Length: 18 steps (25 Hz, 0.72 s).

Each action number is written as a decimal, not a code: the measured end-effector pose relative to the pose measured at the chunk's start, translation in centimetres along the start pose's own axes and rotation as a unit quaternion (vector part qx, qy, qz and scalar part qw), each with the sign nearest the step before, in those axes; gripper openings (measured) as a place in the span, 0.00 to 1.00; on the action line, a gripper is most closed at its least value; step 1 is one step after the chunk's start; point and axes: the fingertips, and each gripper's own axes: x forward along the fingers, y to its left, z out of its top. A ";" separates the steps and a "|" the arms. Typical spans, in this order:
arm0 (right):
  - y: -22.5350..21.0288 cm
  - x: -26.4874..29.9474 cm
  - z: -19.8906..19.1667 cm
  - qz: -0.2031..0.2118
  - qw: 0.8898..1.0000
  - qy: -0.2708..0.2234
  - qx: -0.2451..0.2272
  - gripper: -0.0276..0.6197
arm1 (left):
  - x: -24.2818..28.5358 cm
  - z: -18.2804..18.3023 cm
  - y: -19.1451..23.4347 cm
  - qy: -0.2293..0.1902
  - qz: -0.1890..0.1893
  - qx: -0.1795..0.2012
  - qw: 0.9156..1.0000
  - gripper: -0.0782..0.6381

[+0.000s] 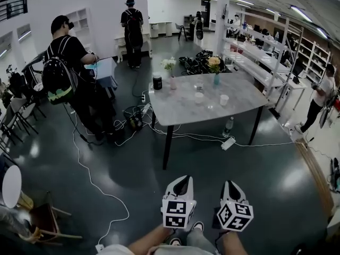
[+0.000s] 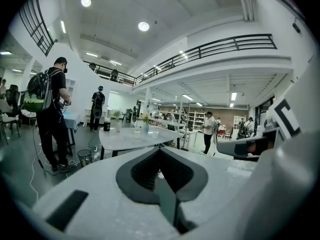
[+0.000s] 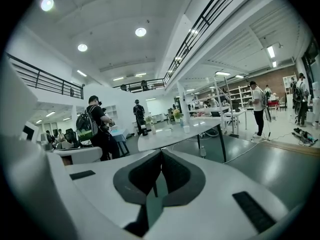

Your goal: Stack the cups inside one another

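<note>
Far ahead stands a grey table point(image 1: 180, 110) with the cups on it: a white cup point(image 1: 223, 100) at the right, a second pale cup point(image 1: 198, 97) near the middle and a clear cup point(image 1: 198, 85) behind it. My left gripper point(image 1: 183, 179) and right gripper point(image 1: 229, 185) hover side by side over the dark floor, well short of the table. Both are shut with nothing between the jaws. In the left gripper view the table point(image 2: 131, 138) is small and distant beyond the shut left gripper point(image 2: 160, 150). The right gripper view shows the table point(image 3: 172, 134) past the shut right gripper point(image 3: 161, 152).
On the table also stand two flower vases point(image 1: 172, 81) point(image 1: 216, 77) and a black canister point(image 1: 157, 82). Cables point(image 1: 101, 190) and a power strip point(image 1: 228, 143) lie on the floor. A person with a backpack point(image 1: 64, 68) stands at the left; others stand further back.
</note>
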 end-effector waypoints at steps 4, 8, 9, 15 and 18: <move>0.8 1.2 0.0 0.009 1.000 0.009 -0.004 0.05 | 0.9 0.2 0.5 0.005 0.001 0.007 1.000 0.10; 0.6 3.0 0.0 0.014 1.000 0.011 -0.007 0.05 | 2.1 0.0 0.8 0.004 0.001 0.018 1.000 0.10; 0.6 3.6 0.0 0.016 1.000 0.011 -0.008 0.05 | 2.4 -0.1 1.0 0.005 0.003 0.018 1.000 0.10; 0.0 7.1 0.9 0.027 0.999 0.015 -0.011 0.05 | 5.5 0.0 2.0 0.012 0.011 0.023 1.000 0.10; -0.6 9.0 1.4 0.030 0.999 0.020 -0.012 0.05 | 7.5 0.6 2.4 0.011 0.016 0.022 1.000 0.10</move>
